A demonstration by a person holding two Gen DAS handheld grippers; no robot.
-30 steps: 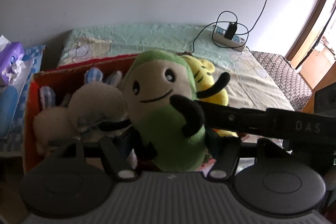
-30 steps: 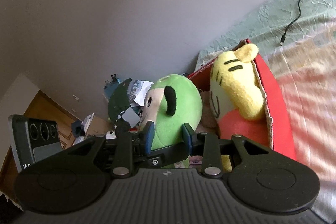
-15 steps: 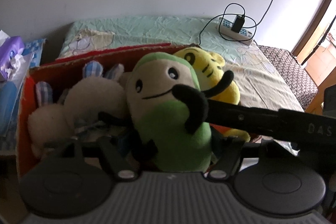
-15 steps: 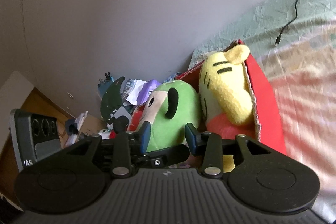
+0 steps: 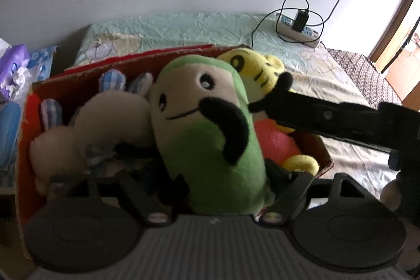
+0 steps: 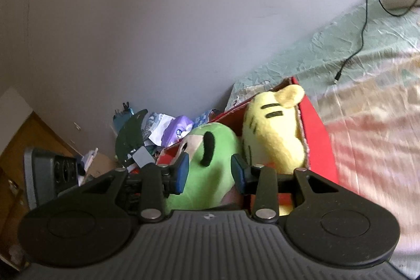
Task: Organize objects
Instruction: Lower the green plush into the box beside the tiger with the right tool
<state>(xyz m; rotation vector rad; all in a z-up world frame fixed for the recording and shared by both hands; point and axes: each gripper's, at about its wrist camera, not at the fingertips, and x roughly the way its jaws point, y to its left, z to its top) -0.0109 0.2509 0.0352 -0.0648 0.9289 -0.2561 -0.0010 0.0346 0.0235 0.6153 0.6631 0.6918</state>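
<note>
A green plush [image 5: 210, 138] with a cream face stands upright in the red cardboard box [image 5: 26, 122], between a cream bunny plush [image 5: 105, 120] and a yellow tiger plush [image 5: 252, 64]. My left gripper [image 5: 218, 175] straddles its lower body; the jaws are opening and a dark gap shows beside the toy. My right gripper [image 6: 209, 172] reaches in from the right, its blue pads [image 6: 181, 172] pressed against the sides of the green plush [image 6: 210, 162]. The yellow tiger [image 6: 275, 133] leans on the box wall [image 6: 317, 138] beside it. In the left wrist view the right gripper's black finger [image 5: 315, 117] reaches the plush's black arm.
The box sits on a bed with a pale green sheet [image 5: 183, 25]. A power strip with a plugged charger [image 5: 299, 25] and looped cable lies at the far right. Tissue packs [image 5: 13, 62] and clutter [image 6: 147, 133] sit left of the box by the wall.
The left gripper's jaws have spread wider around the green plush, which now sits lower in the box. The right gripper's pads have parted a little but remain on the plush.
</note>
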